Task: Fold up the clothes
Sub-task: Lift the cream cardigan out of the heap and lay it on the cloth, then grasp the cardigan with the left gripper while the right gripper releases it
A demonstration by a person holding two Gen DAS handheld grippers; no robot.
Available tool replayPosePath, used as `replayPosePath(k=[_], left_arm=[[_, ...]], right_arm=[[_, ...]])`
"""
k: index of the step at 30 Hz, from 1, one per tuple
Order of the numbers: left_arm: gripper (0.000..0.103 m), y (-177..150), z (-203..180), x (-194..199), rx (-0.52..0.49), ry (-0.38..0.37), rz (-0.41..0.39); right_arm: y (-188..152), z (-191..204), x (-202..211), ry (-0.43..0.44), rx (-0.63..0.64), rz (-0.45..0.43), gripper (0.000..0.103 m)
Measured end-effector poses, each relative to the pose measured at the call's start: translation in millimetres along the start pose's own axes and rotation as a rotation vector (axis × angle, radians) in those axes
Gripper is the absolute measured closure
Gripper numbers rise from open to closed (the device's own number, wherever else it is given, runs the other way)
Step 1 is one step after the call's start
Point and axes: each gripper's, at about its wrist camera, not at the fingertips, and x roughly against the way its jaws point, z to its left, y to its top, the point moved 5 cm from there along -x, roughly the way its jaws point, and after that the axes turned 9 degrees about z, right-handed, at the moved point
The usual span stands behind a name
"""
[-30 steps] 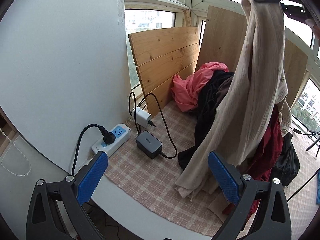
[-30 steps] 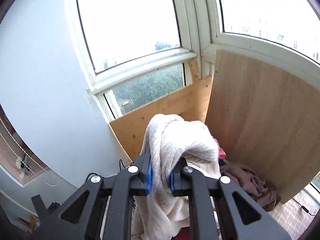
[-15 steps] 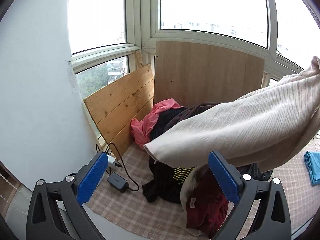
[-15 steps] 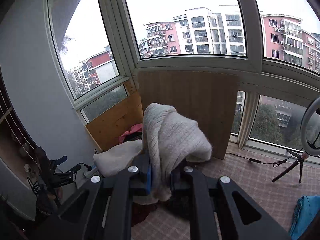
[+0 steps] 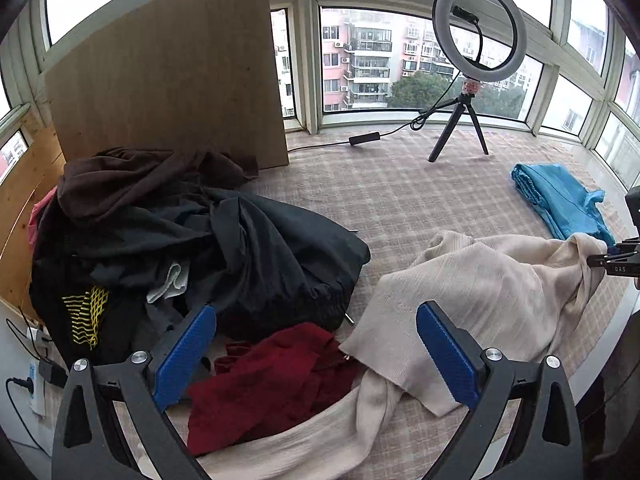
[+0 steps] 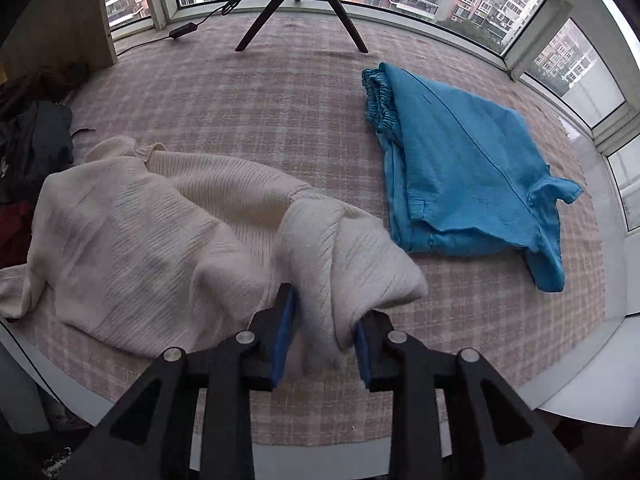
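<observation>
The right gripper point(image 6: 325, 336) has its jaws clamped on a bunched fold of the cream sweater point(image 6: 160, 232), the knit pinched between the two blue pads. From that pinch the sweater spreads away to the left, lying mostly flat on the checked cloth point(image 6: 280, 92) that covers the worktop, with one sleeve trailing off toward the near left edge.

The left gripper point(image 5: 316, 352) hangs with its jaws wide apart and nothing between them, above the near end of the sweater point(image 5: 480, 292) and a dark red garment point(image 5: 272, 384). The red garment lies crumpled at the near side, touching the sweater's left edge.

Just beyond the red garment sits a heap of dark clothes point(image 5: 192, 232), black and brown, with a yellow-patterned piece at its near left and a bit of pink at its far left side. A wooden board point(image 5: 168, 68) stands upright behind the heap, against the windows.

To the right of the sweater, near it but apart, a folded blue garment point(image 6: 460, 168) lies flat on the checked cloth. At the far side a ring light point(image 5: 478, 24) stands on a small tripod point(image 5: 460, 128), its cable running left along the cloth.
</observation>
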Motion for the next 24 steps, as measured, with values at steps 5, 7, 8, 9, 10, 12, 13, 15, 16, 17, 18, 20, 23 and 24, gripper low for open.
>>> replayPosePath(k=[5,7,8,9,10,12,13,15,16,17,18,20,23,24], left_arm=[[0.003,-11,-19,-44,0.02,-0.044,0.122],[0.003,0,-32,-62,-0.008,-0.096,0.143],[0.003,6,-39,-72,-0.036,-0.099,0.15],[0.003,10,-46,-86,-0.075,-0.081,0.17],[0.003,14,-52,-100,-0.116,-0.058,0.193],[0.007,15,-63,-127,-0.184,-0.04,0.249],[0.025,12,-67,-135,-0.196,-0.055,0.278],[0.061,7,-73,-143,-0.2,-0.119,0.328],[0.081,3,-76,-142,-0.193,-0.172,0.346],[0.086,0,-77,-134,-0.205,-0.18,0.342],[0.094,-4,-78,-124,-0.222,-0.174,0.33],[0.096,-21,-80,-98,-0.274,-0.193,0.326],[0.097,-63,-88,-57,-0.363,-0.293,0.379],[0.097,-81,-91,-46,-0.386,-0.335,0.417]], right_arm=[[2,-27,-19,0.039,0.001,0.011,0.071],[3,-37,-19,0.059,-0.023,0.007,0.063],[4,-41,-22,0.077,-0.039,0.007,0.06],[5,-43,-26,0.1,-0.049,0.016,0.053],[5,-41,-30,0.117,-0.052,0.025,0.052],[4,-33,-41,0.126,-0.047,0.039,0.051],[4,-27,-46,0.12,-0.04,0.045,0.05],[4,-15,-60,0.103,-0.036,0.059,0.05],[4,-9,-68,0.094,-0.036,0.066,0.052],[3,-5,-70,0.092,-0.033,0.064,0.059],[2,-2,-70,0.092,-0.029,0.06,0.084],[-3,-3,-56,0.11,-0.026,0.033,0.088],[-18,-16,-27,0.113,-0.03,-0.007,0.089],[-26,-23,-21,0.098,-0.033,-0.006,0.089]])
